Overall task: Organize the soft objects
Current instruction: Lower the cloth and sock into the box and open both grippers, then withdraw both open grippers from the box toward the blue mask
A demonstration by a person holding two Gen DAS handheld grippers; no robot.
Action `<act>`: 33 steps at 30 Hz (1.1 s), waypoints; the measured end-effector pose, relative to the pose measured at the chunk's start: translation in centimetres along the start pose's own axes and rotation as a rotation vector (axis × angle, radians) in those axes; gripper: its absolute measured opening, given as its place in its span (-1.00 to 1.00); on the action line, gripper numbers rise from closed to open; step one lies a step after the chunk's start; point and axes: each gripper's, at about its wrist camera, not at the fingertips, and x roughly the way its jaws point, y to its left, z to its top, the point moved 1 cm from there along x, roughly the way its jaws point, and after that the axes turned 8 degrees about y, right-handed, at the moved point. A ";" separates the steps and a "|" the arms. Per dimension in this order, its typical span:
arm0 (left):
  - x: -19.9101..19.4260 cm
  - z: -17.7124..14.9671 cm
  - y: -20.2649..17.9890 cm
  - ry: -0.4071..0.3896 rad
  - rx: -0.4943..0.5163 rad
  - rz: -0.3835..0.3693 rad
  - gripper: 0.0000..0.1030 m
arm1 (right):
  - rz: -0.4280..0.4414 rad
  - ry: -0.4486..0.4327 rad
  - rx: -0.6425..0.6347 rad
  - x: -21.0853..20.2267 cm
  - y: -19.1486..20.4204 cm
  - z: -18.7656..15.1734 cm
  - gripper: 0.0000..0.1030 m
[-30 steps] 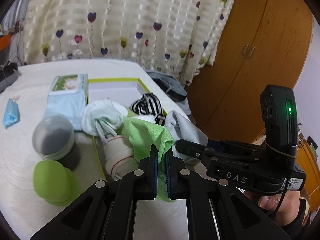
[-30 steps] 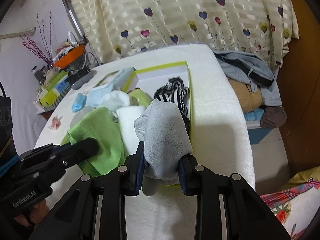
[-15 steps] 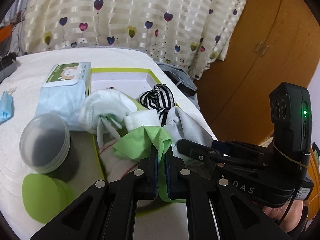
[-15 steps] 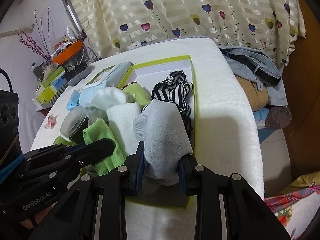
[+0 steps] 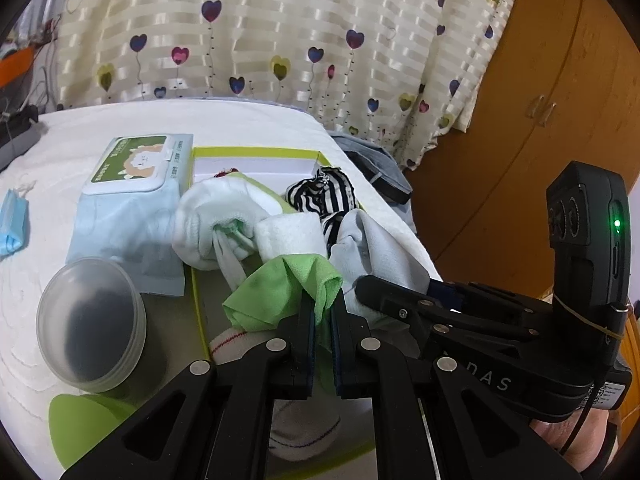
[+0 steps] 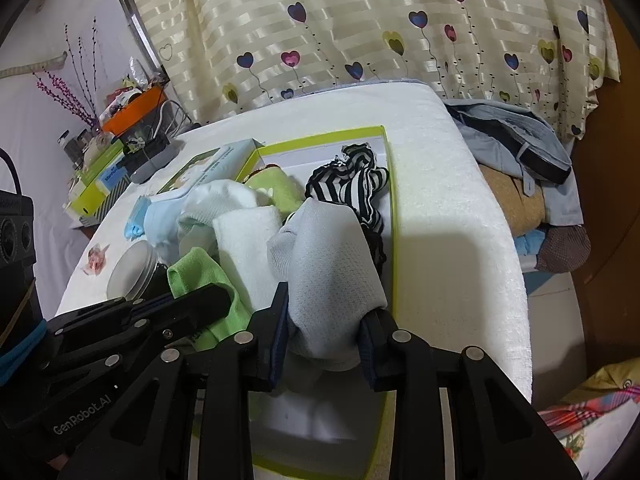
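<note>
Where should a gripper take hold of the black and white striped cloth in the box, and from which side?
Grip the bunched, knotted top of the striped cloth, coming from above. It sits crumpled in the far right corner of the green-edged box, so its sides are hemmed in by the box wall and the grey sock; only the raised folds stand clear.
</note>
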 end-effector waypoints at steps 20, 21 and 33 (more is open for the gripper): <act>-4.5 -2.8 -0.9 -0.041 0.031 -0.031 -0.57 | -0.076 -0.062 -0.059 -5.4 2.2 -3.7 -0.18; -4.8 -3.1 -0.8 -0.042 0.032 -0.031 -0.57 | -0.076 -0.065 -0.057 -5.6 2.3 -3.9 -0.18; -7.8 -5.4 1.1 -0.065 -0.001 -0.013 -0.57 | -0.021 -0.056 -0.098 -5.2 5.0 -4.9 -0.18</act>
